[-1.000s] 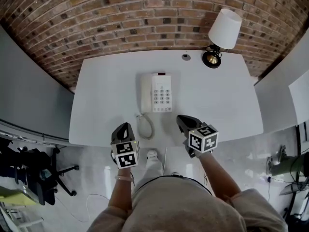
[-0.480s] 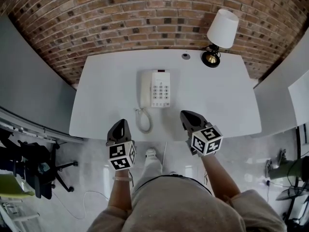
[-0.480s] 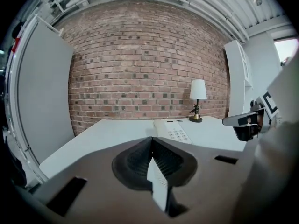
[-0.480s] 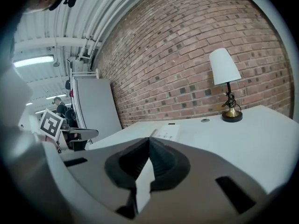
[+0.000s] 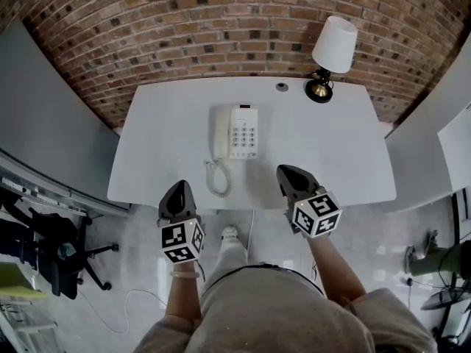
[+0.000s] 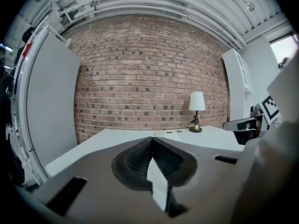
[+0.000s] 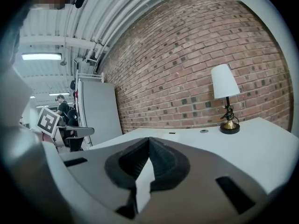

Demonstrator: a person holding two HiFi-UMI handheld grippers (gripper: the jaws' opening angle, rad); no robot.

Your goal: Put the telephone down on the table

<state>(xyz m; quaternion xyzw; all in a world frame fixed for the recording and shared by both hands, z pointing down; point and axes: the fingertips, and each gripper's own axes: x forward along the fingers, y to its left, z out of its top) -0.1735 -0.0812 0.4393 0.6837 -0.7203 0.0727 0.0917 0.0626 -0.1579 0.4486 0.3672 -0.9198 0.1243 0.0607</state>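
Note:
A white desk telephone [image 5: 237, 132] with its handset on the cradle and a coiled cord [image 5: 215, 179] lies on the white table [image 5: 331, 145], near the middle. My left gripper [image 5: 177, 190] hovers at the table's near edge, left of the cord, jaws shut and empty. My right gripper [image 5: 286, 172] is over the near edge to the right of the phone, also shut on nothing. In the left gripper view the phone [image 6: 168, 133] shows just beyond the closed jaw tips [image 6: 152, 138]. The right gripper view shows its closed tips [image 7: 149, 139] before the tabletop.
A lamp [image 5: 329, 54] with a white shade and brass base stands at the table's far right corner, with a small round grommet [image 5: 282, 87] beside it. A brick wall [image 5: 221, 28] runs behind. Grey panels flank the table; an office chair [image 5: 51, 245] stands at lower left.
Both grippers have drawn back slightly from the phone toward the table's near edge; the left one moved down and left. The phone has not moved.

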